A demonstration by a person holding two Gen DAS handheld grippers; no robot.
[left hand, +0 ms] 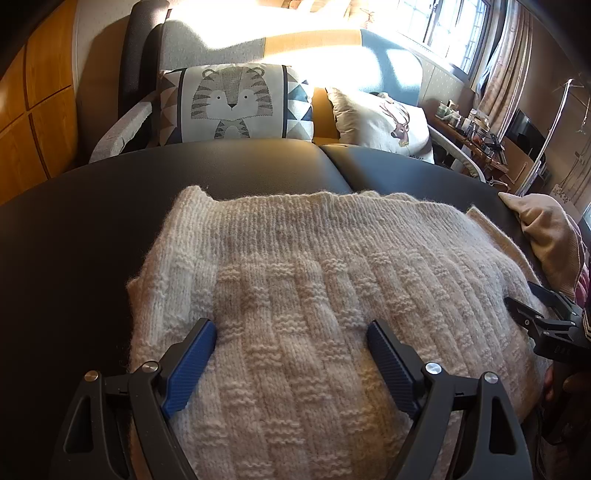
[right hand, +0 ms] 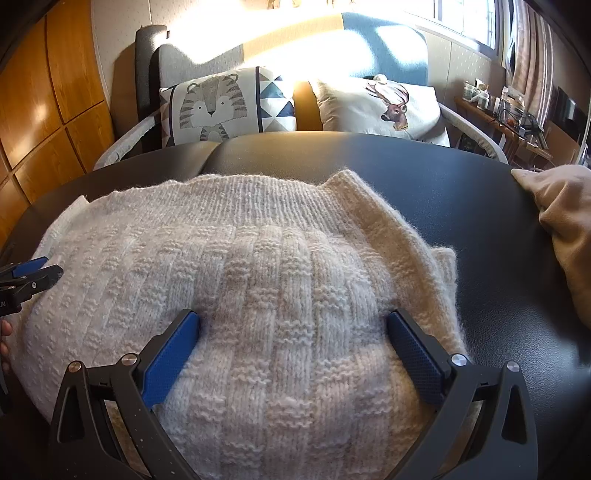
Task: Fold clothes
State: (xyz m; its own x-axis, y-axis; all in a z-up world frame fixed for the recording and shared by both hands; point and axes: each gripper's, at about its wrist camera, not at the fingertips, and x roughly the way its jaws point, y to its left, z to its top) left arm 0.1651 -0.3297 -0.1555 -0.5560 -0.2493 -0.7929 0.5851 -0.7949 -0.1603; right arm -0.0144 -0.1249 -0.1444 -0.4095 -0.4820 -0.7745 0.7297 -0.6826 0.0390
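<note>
Sunlight from window (left hand: 454, 33) blows out sofa back (left hand: 236, 26); fisheye-curved edges.

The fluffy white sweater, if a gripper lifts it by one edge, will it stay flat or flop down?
The sweater would probably flop and drape, since it is soft, thick knit lying in loose folded layers. It likely won't slip easily from the ridged blue pads, as the yarn looks fuzzy. It can't roll.

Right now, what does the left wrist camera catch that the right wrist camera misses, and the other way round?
Only the left wrist view shows the window and the left gripper close up. Only the right wrist view shows the right gripper close up, both jaws spread wide. Both share the cream knitted sweater on the black table, the tiger cushion and the deer cushion.
</note>
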